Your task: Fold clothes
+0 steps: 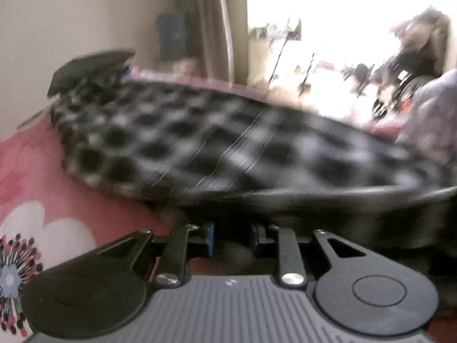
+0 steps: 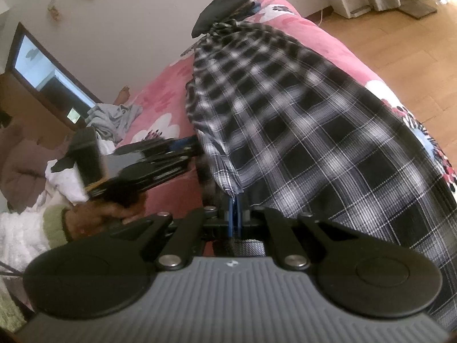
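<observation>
A black-and-white plaid garment (image 2: 300, 125) lies stretched along a pink flowered bed cover (image 2: 337, 45). It also shows, blurred, in the left wrist view (image 1: 217, 145). My right gripper (image 2: 234, 214) is shut on the near edge of the plaid garment, its blue pads pressed together with cloth between them. My left gripper (image 1: 232, 235) sits under the garment's near edge with its blue pads apart; the same gripper shows in the right wrist view (image 2: 182, 151) against the garment's left edge, held in a hand. Whether it grips cloth is unclear.
A black garment (image 2: 222, 5) lies at the bed's far end by the wall. Grey crumpled clothes (image 2: 114, 117) lie on the bed's left side. A wooden floor (image 2: 400, 34) runs along the right of the bed. A framed mirror (image 2: 48, 68) leans at the left.
</observation>
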Demonstrator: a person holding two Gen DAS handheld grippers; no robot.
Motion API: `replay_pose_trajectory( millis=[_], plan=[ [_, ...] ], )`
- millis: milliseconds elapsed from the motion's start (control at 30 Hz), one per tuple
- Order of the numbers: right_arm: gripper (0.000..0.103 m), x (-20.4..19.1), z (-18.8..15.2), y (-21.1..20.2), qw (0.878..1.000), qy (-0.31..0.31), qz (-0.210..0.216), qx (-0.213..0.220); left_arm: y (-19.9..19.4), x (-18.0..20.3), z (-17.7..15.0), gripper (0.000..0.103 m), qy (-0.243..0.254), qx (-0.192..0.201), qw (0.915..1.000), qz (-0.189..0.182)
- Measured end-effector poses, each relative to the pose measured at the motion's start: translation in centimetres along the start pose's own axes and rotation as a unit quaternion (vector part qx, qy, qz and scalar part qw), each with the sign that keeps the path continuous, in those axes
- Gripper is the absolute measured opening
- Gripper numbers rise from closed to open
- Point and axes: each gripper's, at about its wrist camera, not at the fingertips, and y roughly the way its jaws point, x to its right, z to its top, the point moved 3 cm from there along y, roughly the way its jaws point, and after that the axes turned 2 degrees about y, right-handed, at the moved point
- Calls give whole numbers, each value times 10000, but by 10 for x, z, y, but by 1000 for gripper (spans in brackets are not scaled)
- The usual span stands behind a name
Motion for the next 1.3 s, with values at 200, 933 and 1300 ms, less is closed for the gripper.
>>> replay_pose_trajectory(
  millis=[200,933,1300],
  plan=[
    [2,3,1,-5,9999,44,-61,77,-19,-11,-4,23,4,203,9994,265],
    [2,5,3,6,9997,126,-177,-69,37,-72,20,23,-711,541,9863,1387],
    [2,3,1,5,9997,143,-207,-28,34,-100,13,39,-1070,448,9768,1803]
  ],
)
